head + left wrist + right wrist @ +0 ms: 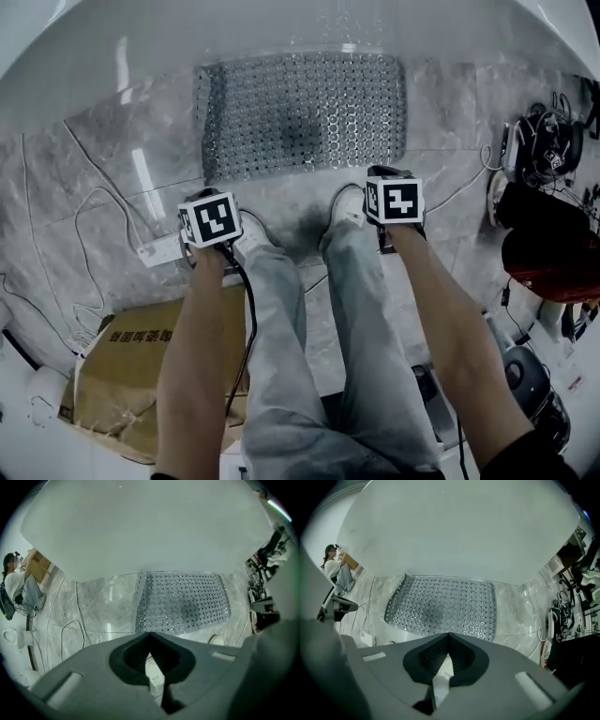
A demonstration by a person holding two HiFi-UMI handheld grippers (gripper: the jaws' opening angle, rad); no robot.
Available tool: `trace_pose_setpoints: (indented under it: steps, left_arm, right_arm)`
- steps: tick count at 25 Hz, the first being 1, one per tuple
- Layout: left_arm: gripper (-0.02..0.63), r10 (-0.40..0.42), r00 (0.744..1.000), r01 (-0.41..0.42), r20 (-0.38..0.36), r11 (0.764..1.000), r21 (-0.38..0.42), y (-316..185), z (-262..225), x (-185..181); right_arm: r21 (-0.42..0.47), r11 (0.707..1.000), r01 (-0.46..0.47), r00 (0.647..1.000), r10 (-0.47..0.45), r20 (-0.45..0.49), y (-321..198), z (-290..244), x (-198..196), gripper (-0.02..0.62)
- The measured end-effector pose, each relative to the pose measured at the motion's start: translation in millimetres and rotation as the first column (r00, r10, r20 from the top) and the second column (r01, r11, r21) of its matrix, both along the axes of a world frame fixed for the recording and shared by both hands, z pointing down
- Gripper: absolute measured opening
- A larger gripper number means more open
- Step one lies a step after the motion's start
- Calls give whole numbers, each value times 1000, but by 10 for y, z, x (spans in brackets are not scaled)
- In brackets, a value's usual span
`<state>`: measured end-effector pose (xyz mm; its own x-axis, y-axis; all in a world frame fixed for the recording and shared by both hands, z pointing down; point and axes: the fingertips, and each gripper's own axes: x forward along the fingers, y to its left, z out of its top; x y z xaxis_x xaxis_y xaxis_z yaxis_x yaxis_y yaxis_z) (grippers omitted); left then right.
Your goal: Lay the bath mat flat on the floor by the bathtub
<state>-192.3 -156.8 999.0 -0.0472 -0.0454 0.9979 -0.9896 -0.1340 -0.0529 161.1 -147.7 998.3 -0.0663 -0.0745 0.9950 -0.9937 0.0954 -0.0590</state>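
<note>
Bath mat [302,114] flat by tub [281,28]; left gripper [150,635], right gripper [449,637] both closed, empty (risk: shoe [347,208] scuffs near edge, rucks it).

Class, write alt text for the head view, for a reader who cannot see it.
A studded bath mat lies flat on the grey marble floor beside the white bathtub. Seen from above, a person stands before it, the left tool and right tool held over their shoes; a cardboard box sits at lower left.
</note>
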Motion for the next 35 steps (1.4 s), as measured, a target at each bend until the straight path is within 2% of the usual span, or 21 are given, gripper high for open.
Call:
trace_pose_setpoints:
  steps: [9,13,16,19,22,24,28,32,35]
  left_arm:
    - [5,25,997,-19,-80,997,79,-12,-498,258]
    - [5,32,995,-21,-98,994,109,-62,-766,388]
    - [5,22,993,-4,-115,987,161,-98,-1084,516]
    - [5,37,983,-3,-182,983,182,-105,-1416,738]
    - [5,65,976,-18,-207,975,221,-172,-1757,840]
    - [5,54,974,-2,-221,973,230,-122,-1969,889]
    - [5,47,978,3,-204,971,239,-96,-2349,792]
    - [5,24,977,33,-211,964,264,-50,-2701,810]
    - [5,61,982,-4,-177,952,307,-77,-3037,807]
  right_arm:
    - [71,997,-6,999,3,52,-175,-557,-347,6]
    - [116,993,25,998,-32,59,-241,-864,-497,6]
    - [148,987,61,996,-71,58,-192,-1170,-584,6]
    - [176,984,27,996,-42,79,-199,-1448,-601,6]
    - [199,979,32,996,-48,80,-280,-1688,-620,6]
    - [212,977,36,995,-55,87,-274,-1856,-604,6]
    - [267,963,39,988,-77,133,-330,-2166,-801,6]
    - [299,951,75,983,-121,140,-328,-2547,-877,6]
    - [332,938,101,976,-159,151,-350,-2883,-915,6]
